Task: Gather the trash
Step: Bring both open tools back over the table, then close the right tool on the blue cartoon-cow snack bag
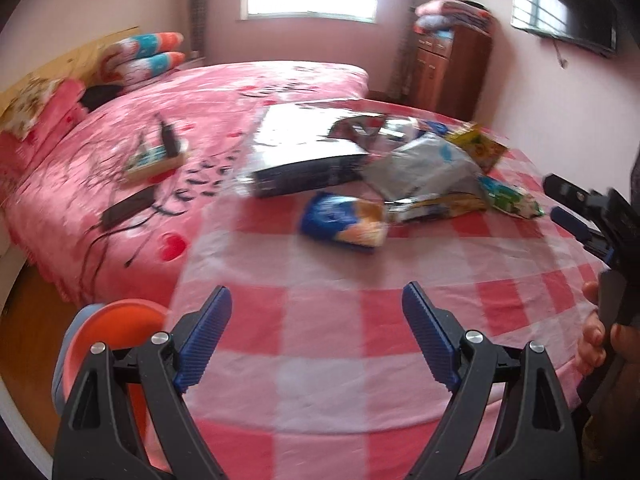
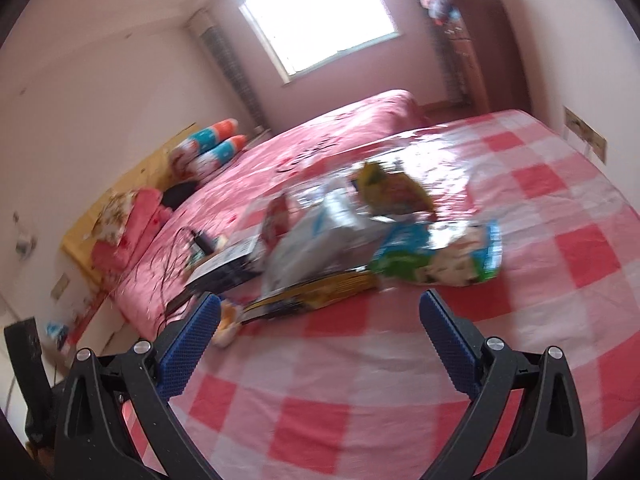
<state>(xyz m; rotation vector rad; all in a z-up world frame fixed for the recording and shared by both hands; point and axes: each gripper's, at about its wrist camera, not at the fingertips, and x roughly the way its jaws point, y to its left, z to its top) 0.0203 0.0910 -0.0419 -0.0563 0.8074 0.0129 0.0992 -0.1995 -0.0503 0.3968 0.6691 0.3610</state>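
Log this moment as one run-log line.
left hand-held gripper open, empty | right hand-held gripper open, empty | wrapper pile untouched on checked cloth

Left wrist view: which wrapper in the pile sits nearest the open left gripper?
The blue and orange snack bag. It lies apart at the front of the pile, closest to the left gripper; the silver pouch and green packet sit farther back.
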